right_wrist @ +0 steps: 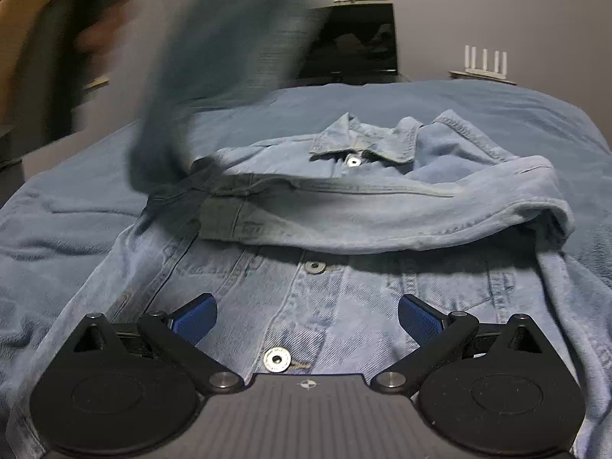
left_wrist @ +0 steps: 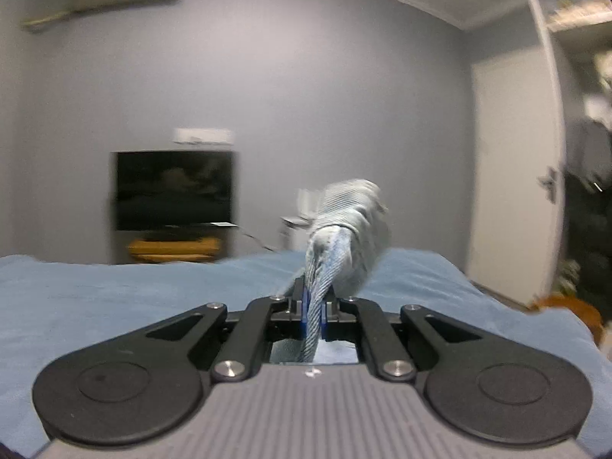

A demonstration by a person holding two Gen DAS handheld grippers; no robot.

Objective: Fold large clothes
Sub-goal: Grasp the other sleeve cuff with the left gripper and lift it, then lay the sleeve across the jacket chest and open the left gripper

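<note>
A light blue denim jacket (right_wrist: 344,287) lies front up, buttoned, on the bed, collar at the far side. One sleeve (right_wrist: 382,210) is folded across its chest. The other sleeve (right_wrist: 214,57) rises from the jacket's left shoulder as a blurred streak in the right wrist view. My left gripper (left_wrist: 313,306) is shut on that sleeve's cuff end (left_wrist: 344,229), held up over the bed and pointing about level at the far wall. My right gripper (right_wrist: 306,317) is open just above the jacket's lower front, near a metal button (right_wrist: 277,359), with nothing between its blue pads.
A blue blanket (left_wrist: 114,298) covers the bed under the jacket. Beyond the bed's far edge stands a dark TV (left_wrist: 174,189) against the grey wall. A white door (left_wrist: 512,176) and shelves (left_wrist: 573,0) are on the right. A white router (right_wrist: 484,63) sits far right.
</note>
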